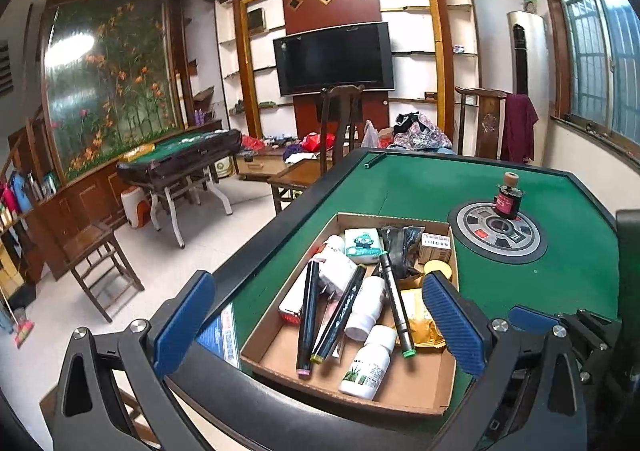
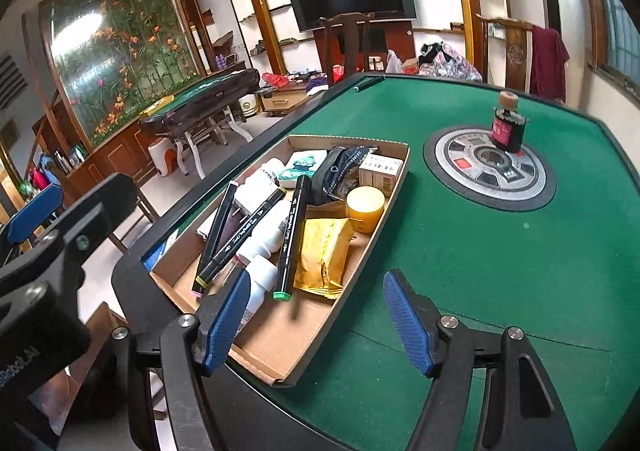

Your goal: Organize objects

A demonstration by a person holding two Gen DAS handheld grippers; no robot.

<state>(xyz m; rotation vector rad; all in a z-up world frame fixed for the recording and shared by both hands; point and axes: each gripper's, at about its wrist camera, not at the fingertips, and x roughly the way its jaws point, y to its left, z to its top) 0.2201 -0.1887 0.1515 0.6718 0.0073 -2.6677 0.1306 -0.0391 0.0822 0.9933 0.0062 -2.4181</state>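
While both my jaws stand wide apart and hold nothing, my left gripper (image 1: 318, 323) hangs over the cardboard tray (image 1: 276, 361) of markers, white bottles and a yellow packet (image 2: 322, 257). My right gripper (image 2: 316, 321) straddles the tray's near right corner. Beyond my jaws, a dark ink bottle (image 2: 507, 126) stands upright on the green tabletop (image 2: 460, 271), on its round centre panel (image 2: 490, 167).

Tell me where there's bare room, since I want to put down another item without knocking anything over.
The near end of the cardboard tray is bare card, in front of the markers and gold packet. Green felt lies open between the tray and the round centre panel, and beyond it. The tray's middle and far end are crowded; the ink bottle occupies the panel.
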